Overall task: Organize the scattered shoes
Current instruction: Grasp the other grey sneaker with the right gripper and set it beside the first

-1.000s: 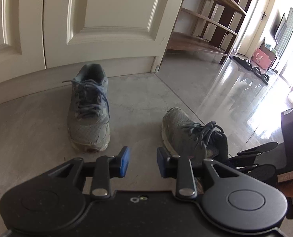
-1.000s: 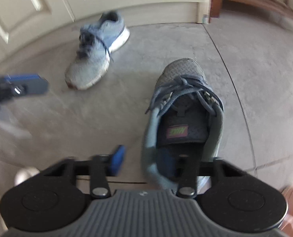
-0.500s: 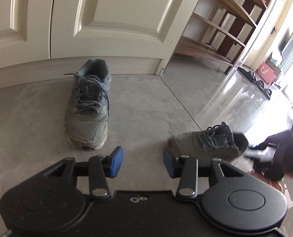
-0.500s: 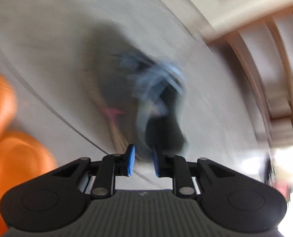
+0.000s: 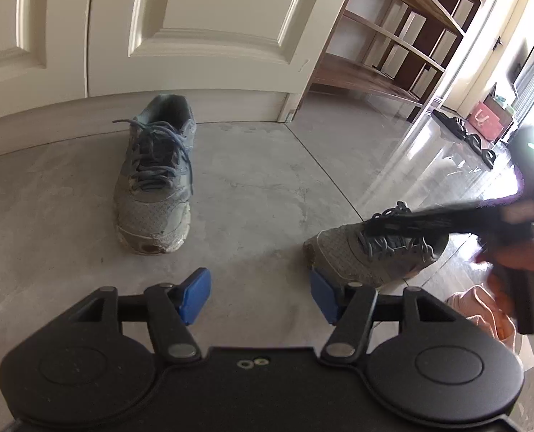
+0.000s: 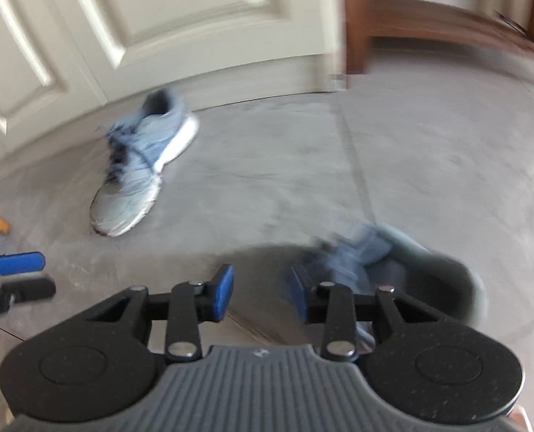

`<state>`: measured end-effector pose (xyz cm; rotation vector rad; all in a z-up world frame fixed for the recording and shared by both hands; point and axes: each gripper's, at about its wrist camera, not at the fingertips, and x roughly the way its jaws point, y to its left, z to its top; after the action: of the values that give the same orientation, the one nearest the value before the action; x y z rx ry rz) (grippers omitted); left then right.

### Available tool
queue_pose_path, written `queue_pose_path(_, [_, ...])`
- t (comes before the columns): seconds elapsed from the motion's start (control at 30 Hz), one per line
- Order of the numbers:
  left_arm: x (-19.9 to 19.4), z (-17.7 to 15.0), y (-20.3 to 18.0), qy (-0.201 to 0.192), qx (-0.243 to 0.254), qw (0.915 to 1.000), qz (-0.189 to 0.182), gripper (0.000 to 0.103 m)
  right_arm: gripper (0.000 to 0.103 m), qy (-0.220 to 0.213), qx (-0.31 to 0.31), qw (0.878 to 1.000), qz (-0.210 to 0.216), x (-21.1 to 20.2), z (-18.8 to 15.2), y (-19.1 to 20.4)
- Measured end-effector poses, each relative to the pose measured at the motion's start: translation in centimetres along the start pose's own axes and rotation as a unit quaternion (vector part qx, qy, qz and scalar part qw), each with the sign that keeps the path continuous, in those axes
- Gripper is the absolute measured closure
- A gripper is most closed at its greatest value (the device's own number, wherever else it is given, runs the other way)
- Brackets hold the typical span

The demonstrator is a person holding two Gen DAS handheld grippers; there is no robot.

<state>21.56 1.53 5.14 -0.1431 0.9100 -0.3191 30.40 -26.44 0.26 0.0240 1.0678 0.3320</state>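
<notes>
Two grippers stood with fingers apart, holding nothing. Just ahead and to the right of our right gripper (image 6: 259, 297) lay the near shoe (image 6: 403, 273), blurred; we judged a firm pinch on its heel collar would serve best. From our left gripper (image 5: 259, 297) it sat close right, tilted. Farther ahead-left, the far shoe (image 5: 155, 176) lay toe toward us, heel near the door (image 5: 202, 7), well apart from its mate.

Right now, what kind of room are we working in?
Likely a home entryway: paneled white doors, an open wooden rack beside them, and two grey sneakers loose on the tiled floor.
</notes>
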Motion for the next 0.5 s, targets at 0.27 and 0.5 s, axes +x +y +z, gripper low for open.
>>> queue_pose_path(0.27, [-1.5, -0.7, 1.6, 0.001, -0.012, 0.9996, 0.026, 0.033, 0.064, 0.038, -0.02, 0.996, -0.078, 6.3, 0.4, 3.9])
queue_pose_path(0.5, [-0.3, -0.7, 1.4, 0.009, -0.007, 0.9994, 0.034, 0.033, 0.061, 0.07, -0.101, 0.991, -0.049, 5.2, -3.0, 3.9])
